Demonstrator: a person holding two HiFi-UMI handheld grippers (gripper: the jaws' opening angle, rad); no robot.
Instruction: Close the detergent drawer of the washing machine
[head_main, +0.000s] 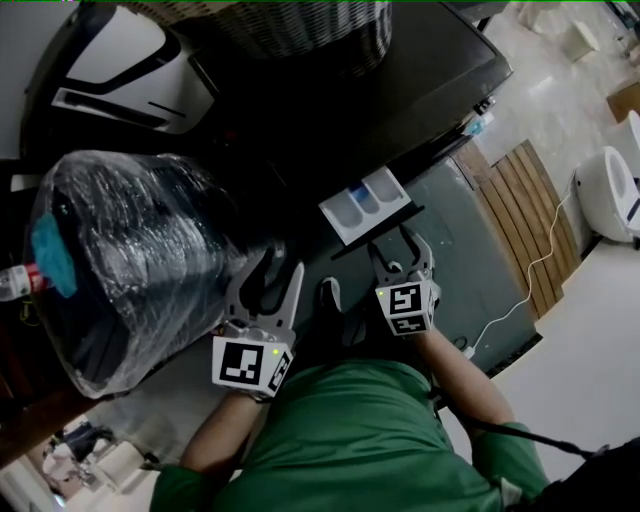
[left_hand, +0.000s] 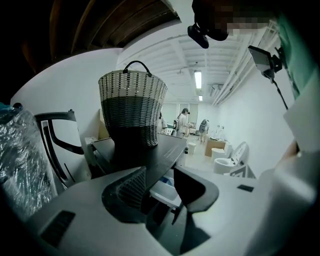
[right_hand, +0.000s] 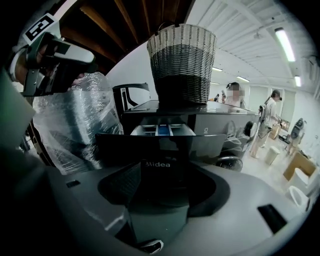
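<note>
The dark washing machine (head_main: 400, 100) has its detergent drawer (head_main: 362, 203) pulled out, showing white and blue compartments behind a dark front panel (head_main: 378, 232). My right gripper (head_main: 398, 247) stands open right at that panel. In the right gripper view, the Midea-marked panel (right_hand: 160, 150) fills the space before the spread jaws of my right gripper (right_hand: 165, 182), with the drawer's compartments (right_hand: 161, 131) behind it. My left gripper (head_main: 282, 262) hangs open and empty to the left of the drawer, beside the machine's front. Through the left gripper (left_hand: 161, 189), the drawer (left_hand: 165, 192) shows.
A woven basket (right_hand: 182, 62) stands on the washer's top. A large plastic-wrapped bundle (head_main: 130, 260) sits close on the left. Wooden slats (head_main: 525, 215), a white cable and a white toilet (head_main: 610, 190) lie to the right. People stand far off in the room (left_hand: 182, 120).
</note>
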